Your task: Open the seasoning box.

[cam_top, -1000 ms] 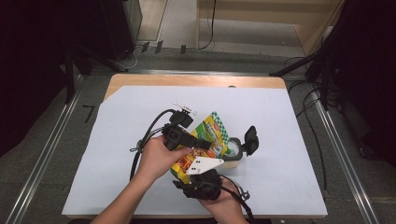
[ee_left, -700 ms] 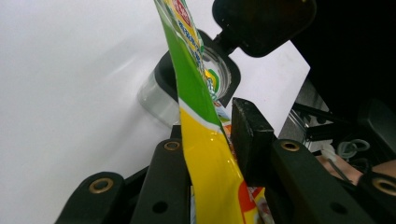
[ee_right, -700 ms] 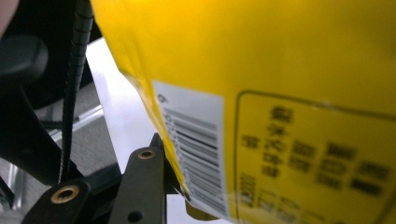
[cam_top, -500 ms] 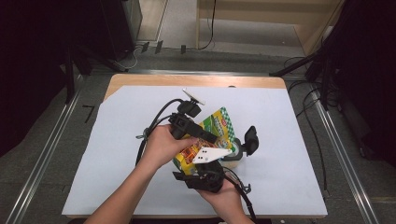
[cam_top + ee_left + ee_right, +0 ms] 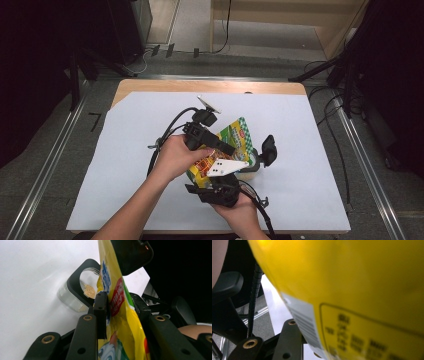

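1. Yellow snack bag (image 5: 117, 315) sits tilted between my two grippers above the white sheet (image 5: 125, 165), its mouth over the clear jar (image 5: 72, 298).
2. My left gripper (image 5: 120, 307) pinches the bag near its upper edge; its jaws have just been easing apart a little, pads on the film.
3. My right gripper (image 5: 220, 192) holds the bag's lower end; I cannot tell how tightly.
4. Some crumbs (image 5: 89, 291) are in the jar; I judge that most of the pouring is left.
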`<state>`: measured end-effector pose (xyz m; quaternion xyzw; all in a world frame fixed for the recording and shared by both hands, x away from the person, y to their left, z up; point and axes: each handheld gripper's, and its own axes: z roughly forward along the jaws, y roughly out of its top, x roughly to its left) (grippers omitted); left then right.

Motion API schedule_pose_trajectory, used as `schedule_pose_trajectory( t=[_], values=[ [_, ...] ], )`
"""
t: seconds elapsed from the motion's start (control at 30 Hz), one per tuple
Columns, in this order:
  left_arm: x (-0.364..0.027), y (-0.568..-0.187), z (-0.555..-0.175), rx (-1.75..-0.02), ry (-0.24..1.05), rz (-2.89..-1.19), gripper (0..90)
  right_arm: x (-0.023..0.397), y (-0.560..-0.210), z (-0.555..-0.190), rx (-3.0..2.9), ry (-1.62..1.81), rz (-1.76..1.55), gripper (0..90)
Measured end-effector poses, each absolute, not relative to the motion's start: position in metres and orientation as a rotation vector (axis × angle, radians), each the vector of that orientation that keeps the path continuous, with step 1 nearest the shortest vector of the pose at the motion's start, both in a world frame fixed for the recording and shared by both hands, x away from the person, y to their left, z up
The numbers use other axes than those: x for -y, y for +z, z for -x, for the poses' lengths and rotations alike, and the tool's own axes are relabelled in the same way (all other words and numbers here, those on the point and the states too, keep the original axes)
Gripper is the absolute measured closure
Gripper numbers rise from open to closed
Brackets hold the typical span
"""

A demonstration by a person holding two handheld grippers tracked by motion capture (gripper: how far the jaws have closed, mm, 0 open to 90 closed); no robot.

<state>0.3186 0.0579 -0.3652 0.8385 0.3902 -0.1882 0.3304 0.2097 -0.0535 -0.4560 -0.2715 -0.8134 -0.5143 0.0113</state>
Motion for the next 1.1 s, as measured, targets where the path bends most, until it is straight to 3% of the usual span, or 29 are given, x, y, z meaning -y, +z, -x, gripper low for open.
schedule_pose_trajectory(
  t=[0.13, 0.3, 0.53, 0.9, 1.1],
  values=[
    [-0.056, -0.367, -0.318, -1.02, -0.45, -2.231, 73.1, 0.054, -0.46, -0.211, 2.516, -1.603, 0.848, 67.3],
    [-0.057, -0.367, -0.317, -1.027, -0.407, -2.246, 82.1, 0.049, -0.46, -0.207, 2.626, -1.544, 0.838, 64.3],
    [-0.064, -0.367, -0.319, -1.056, -0.389, -2.247, 85.6, 0.046, -0.457, -0.202, 2.709, -1.512, 0.859, 60.6],
    [-0.063, -0.367, -0.318, -1.088, -0.331, -2.238, 86.5, 0.047, -0.45, -0.199, 2.779, -1.478, 0.924, 57.1],
    [-0.059, -0.369, -0.316, -1.075, -0.383, -2.207, 81.5, 0.054, -0.452, -0.206, 2.638, -1.482, 0.961, 65.2]
  ],
)
